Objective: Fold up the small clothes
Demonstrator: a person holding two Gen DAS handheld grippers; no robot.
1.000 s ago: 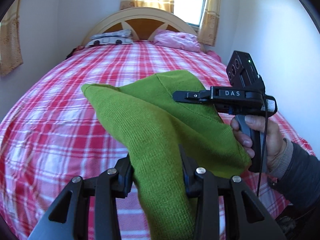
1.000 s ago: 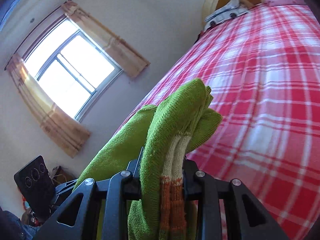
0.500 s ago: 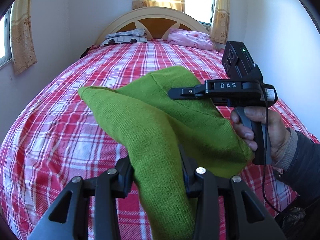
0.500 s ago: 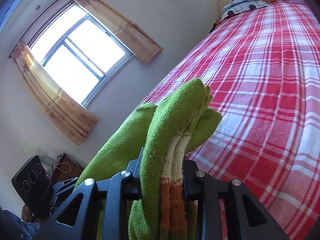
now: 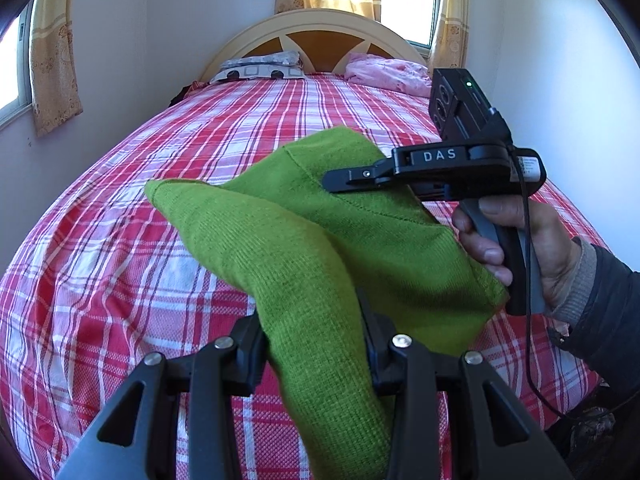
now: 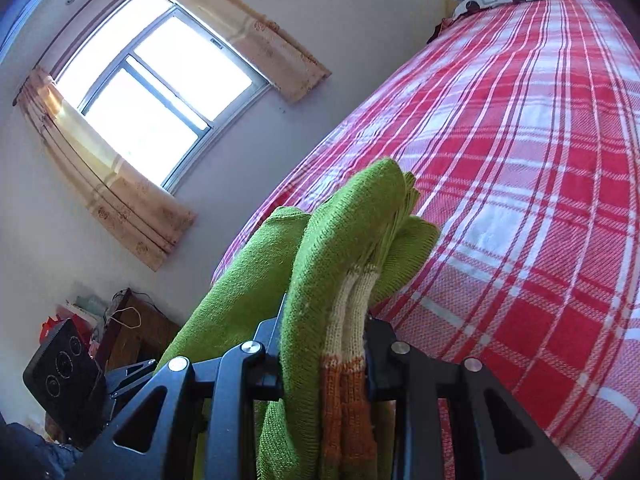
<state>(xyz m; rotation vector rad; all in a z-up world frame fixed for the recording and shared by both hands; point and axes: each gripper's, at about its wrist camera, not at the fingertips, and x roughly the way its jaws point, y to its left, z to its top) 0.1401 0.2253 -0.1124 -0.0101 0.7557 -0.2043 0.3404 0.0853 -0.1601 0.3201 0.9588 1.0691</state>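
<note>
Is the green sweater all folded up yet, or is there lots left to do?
Not yet. The green sweater is off the checked bed, pinched by the left gripper and the right gripper, so picking it up is done. It hangs bunched between them, and cream and orange stripes show at the right gripper. No neat fold shows. Laying it flat on the bed and folding it over is probably all still left.

A bed (image 5: pixel 120 264) with a red and white checked sheet fills the room. At its head stand a rounded wooden headboard (image 5: pixel 320 36), a grey patterned pillow (image 5: pixel 260 68) and a pink blanket (image 5: pixel 388 74). Windows have yellow curtains (image 6: pixel 132 208).
</note>
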